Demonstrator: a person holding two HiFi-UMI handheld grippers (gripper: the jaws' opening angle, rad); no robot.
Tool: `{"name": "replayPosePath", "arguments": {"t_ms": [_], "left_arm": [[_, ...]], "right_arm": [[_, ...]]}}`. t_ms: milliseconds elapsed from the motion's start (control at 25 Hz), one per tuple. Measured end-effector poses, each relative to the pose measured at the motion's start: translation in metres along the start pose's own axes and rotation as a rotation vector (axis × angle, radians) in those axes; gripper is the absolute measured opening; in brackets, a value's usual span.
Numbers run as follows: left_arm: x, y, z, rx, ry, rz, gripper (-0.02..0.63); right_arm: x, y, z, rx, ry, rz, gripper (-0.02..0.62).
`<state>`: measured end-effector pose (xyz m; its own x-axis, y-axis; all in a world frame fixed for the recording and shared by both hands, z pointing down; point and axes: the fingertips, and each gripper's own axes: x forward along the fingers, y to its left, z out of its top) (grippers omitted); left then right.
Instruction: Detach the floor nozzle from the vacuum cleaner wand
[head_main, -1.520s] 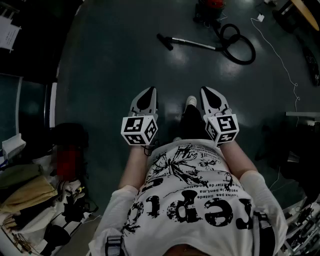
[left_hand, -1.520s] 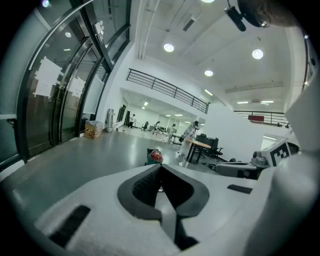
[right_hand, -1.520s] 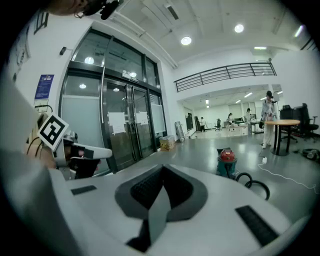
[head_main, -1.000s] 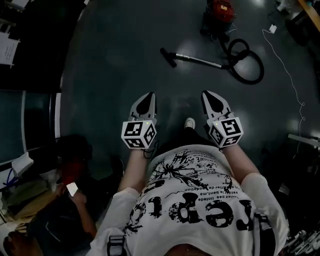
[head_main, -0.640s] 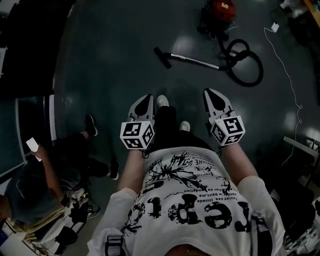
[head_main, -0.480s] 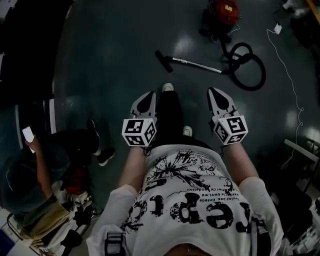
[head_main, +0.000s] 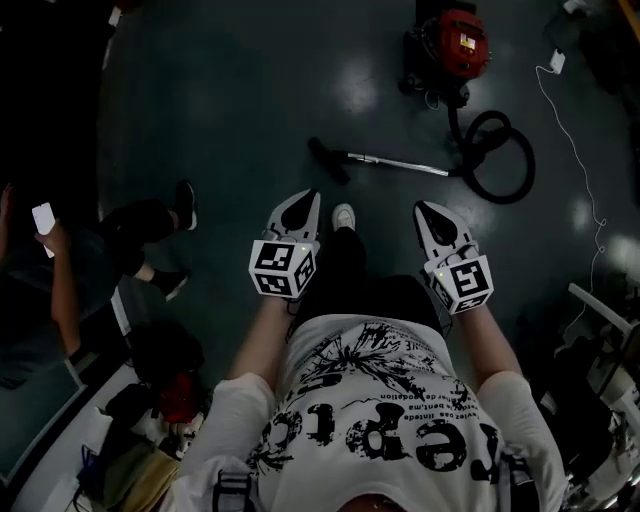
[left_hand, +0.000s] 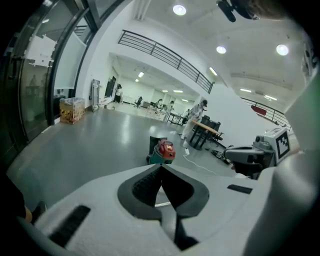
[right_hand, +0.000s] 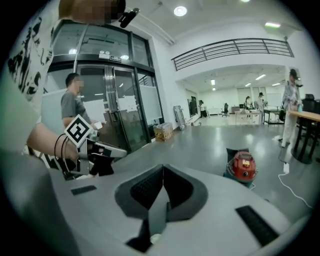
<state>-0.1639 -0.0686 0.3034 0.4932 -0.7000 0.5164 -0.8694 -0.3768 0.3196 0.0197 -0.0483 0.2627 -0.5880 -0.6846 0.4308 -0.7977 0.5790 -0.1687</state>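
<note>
One left gripper (head_main: 306, 197), one right gripper (head_main: 427, 209), one vacuum cleaner (head_main: 455, 40), one wand (head_main: 400, 163), one floor nozzle (head_main: 328, 160).

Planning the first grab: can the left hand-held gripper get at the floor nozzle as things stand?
Probably not yet: the left hand-held gripper, shut, is apart from the floor nozzle lying on the floor ahead. Only bare floor shows between them, so the way looks free.
</note>
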Motion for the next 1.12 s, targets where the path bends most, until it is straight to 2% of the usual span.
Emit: {"name": "replayPosePath", "arguments": {"t_ms": [120,200,280,400,480,640,760,840,1000,1080,1120], "left_arm": [[0.039,0.024,-0.021,-0.011,0.061,0.011,0.003],[0.071,0.035,-0.043,-0.007,0.083,0.007,0.003],[0.107,0.051,-0.069,0.057,0.088,0.008,0.003],[0.17,0.089,-0.12,0.184,0.072,0.024,0.003],[0.219,0.119,-0.167,0.212,0.067,0.029,0.003],[0.309,0.176,-0.274,0.206,0.109,0.026,0.003],[0.367,0.209,-0.348,0.132,0.135,0.015,0.003],[0.397,0.225,-0.391,0.086,0.153,0.003,0.003],[0.436,0.245,-0.464,0.104,0.22,-0.011,0.003],[0.445,0.252,-0.49,0.079,0.244,0.014,0.003],[0.448,0.255,-0.502,0.052,0.253,0.033,0.003]], "right_arm": [[0.044,-0.018,-0.01,-0.002,0.012,0.044,0.003],[0.073,-0.035,-0.032,0.016,0.015,0.068,0.005],[0.107,-0.054,-0.067,0.015,0.021,0.083,0.003],[0.164,-0.086,-0.149,-0.003,0.039,0.102,0.005],[0.205,-0.106,-0.217,0.004,0.068,0.117,0.005],[0.283,-0.141,-0.339,0.045,0.104,0.139,0.005],[0.336,-0.165,-0.41,0.055,0.129,0.143,0.005],[0.364,-0.175,-0.451,0.005,0.155,0.142,0.005],[0.406,-0.176,-0.53,-0.195,0.269,0.169,0.006],[0.416,-0.177,-0.564,-0.295,0.342,0.179,0.008],[0.419,-0.18,-0.579,-0.343,0.381,0.182,0.039]]}}
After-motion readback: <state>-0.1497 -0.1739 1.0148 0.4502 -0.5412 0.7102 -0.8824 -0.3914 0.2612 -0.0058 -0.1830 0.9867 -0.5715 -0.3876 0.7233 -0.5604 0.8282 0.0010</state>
